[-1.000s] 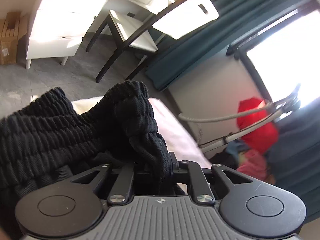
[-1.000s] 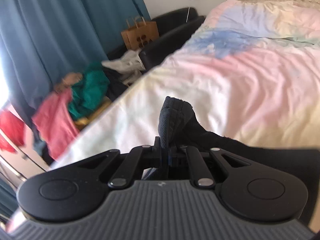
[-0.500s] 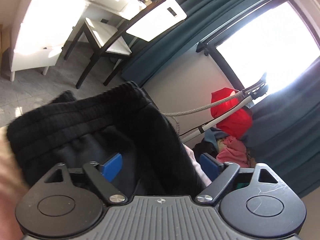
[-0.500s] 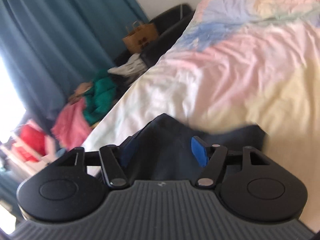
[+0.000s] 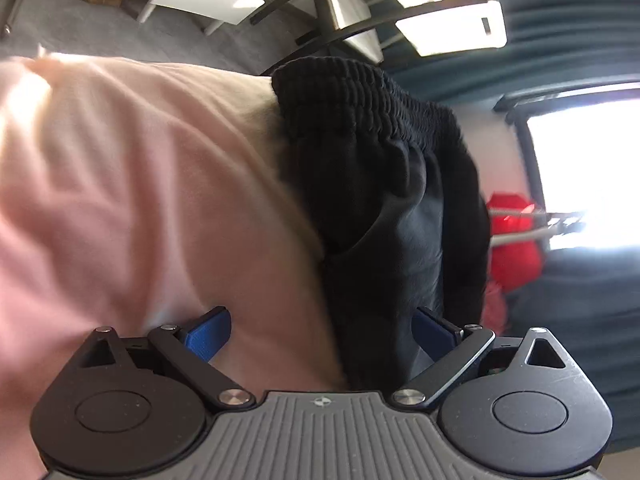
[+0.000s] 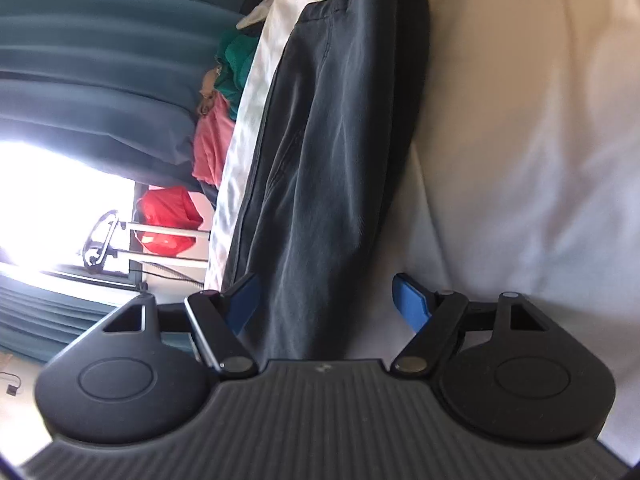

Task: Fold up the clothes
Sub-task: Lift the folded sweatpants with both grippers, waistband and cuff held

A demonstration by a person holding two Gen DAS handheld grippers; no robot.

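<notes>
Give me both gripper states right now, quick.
Left gripper: open, holding nothing; the black ribbed-waistband trousers lie between its fingers on the pale pink bedsheet.
Right gripper: open, holding nothing.

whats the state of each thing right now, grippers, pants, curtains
left gripper: jaws open, holding nothing
right gripper: jaws open, holding nothing
black pants: lying on the bed, ungripped
elastic waistband: bunched, resting on the bedding
teal curtains: partly drawn, bright window showing
</notes>
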